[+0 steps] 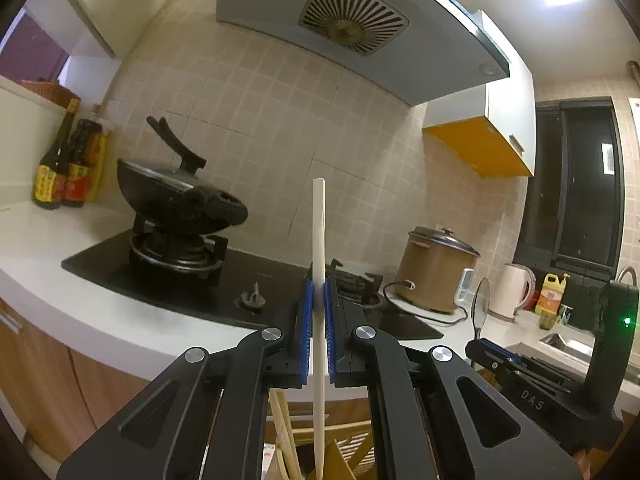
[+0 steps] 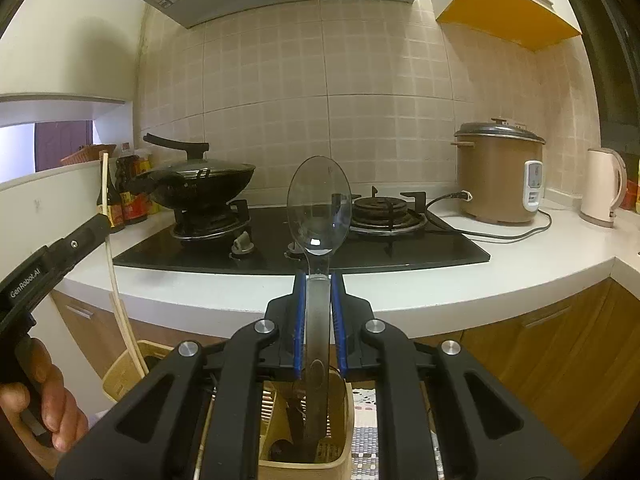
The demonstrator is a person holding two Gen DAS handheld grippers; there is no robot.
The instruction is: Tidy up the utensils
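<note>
My left gripper (image 1: 319, 296) is shut on a long cream chopstick (image 1: 318, 220) that stands upright, with its lower end reaching down past the jaws. My right gripper (image 2: 319, 280) is shut on the handle of a translucent grey spoon (image 2: 319, 200), bowl up. Directly under the spoon is a bamboo utensil holder (image 2: 347, 408) with dark utensils inside. In the right wrist view the left gripper (image 2: 102, 220) is at the left, and its chopstick (image 2: 105, 184) points down at a beige holder box (image 2: 120, 376). The right gripper (image 1: 482, 346) and its spoon (image 1: 481, 300) show at the right of the left wrist view.
A white counter (image 2: 440, 284) runs across in front, carrying a black gas hob (image 2: 440, 248). A lidded wok (image 2: 200, 184) sits on the left burner. Sauce bottles (image 1: 60, 168) stand far left, a rice cooker (image 2: 496, 176) and kettle (image 2: 604, 188) to the right. A person's hand (image 2: 52, 404) grips the left handle.
</note>
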